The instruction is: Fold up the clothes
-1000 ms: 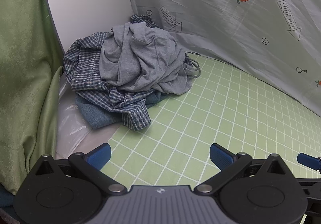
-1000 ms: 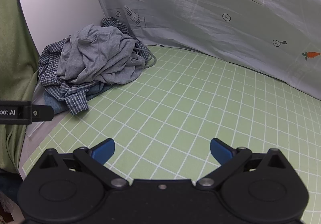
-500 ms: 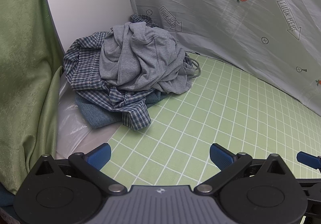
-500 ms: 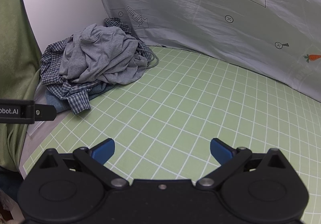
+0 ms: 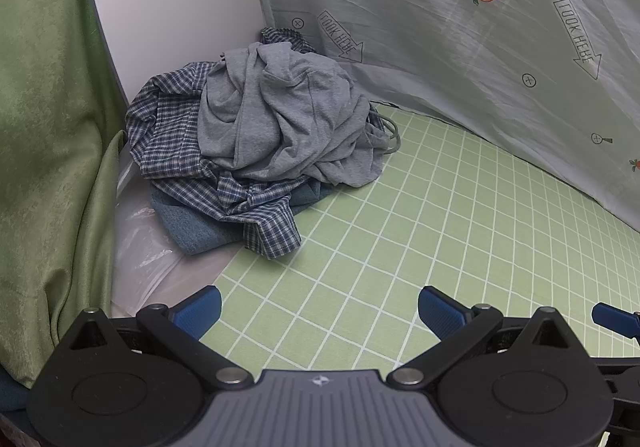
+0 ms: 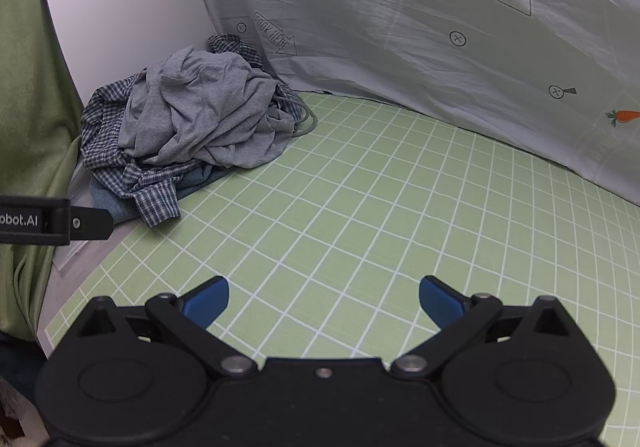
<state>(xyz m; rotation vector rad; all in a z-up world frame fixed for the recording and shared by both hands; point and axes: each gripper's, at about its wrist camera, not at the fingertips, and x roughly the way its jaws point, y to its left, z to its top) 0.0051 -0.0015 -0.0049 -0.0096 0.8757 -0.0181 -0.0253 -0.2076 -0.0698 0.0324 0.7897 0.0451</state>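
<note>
Green grid mat point(image 6: 380, 207) open; clothes pile point(image 5: 260, 135) blocks far-left corner (depth unclear).

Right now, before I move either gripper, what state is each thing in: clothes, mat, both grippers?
Grey shirt: crumpled, unfolded, on top of the pile.
Plaid shirt: crumpled, under the grey shirt, one end trailing onto the mat.
Blue cloth: bottom of the pile, mostly covered.
Green grid mat: flat, with the pile at its far left corner.
Left gripper: open, holding nothing.
Right gripper: open, holding nothing.
</note>
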